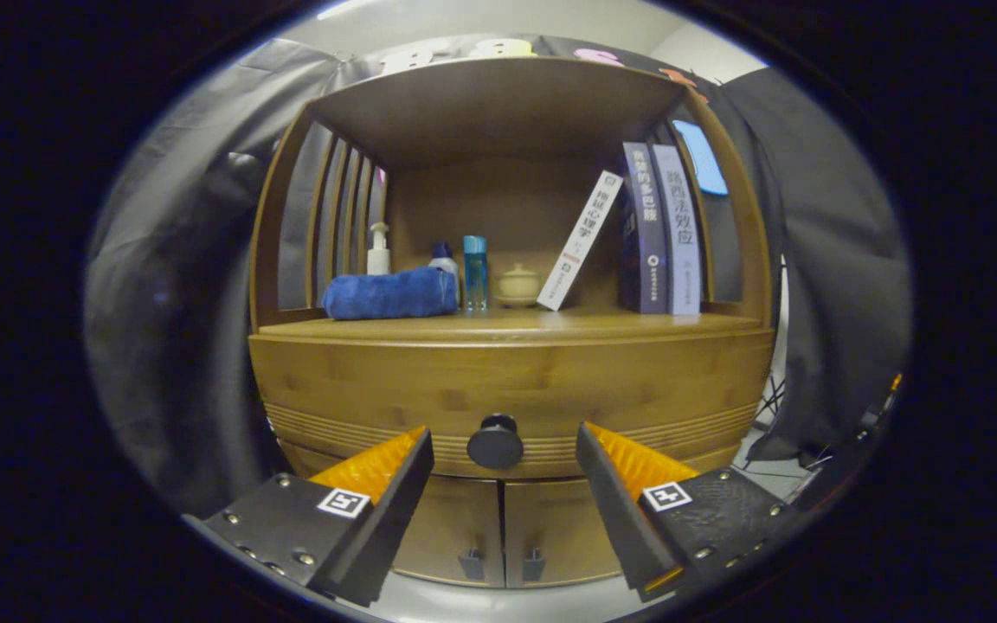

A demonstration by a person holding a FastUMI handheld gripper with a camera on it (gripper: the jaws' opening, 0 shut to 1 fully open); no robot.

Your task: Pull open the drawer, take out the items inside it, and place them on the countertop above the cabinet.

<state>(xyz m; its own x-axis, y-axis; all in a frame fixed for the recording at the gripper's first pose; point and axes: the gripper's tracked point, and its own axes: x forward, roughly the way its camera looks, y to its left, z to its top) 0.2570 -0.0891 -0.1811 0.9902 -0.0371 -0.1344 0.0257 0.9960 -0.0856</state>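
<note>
Between open claw (pixel 504 450) fingers, one knob (pixel 495 441)

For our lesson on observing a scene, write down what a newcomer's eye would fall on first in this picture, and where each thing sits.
The eye goes first to the round black drawer knob on the closed wooden drawer front, framed between the fingers of the open gripper. Next comes the rolled blue towel lying on the wooden countertop above the drawer. Beyond it a white book leans against two upright books.
</note>
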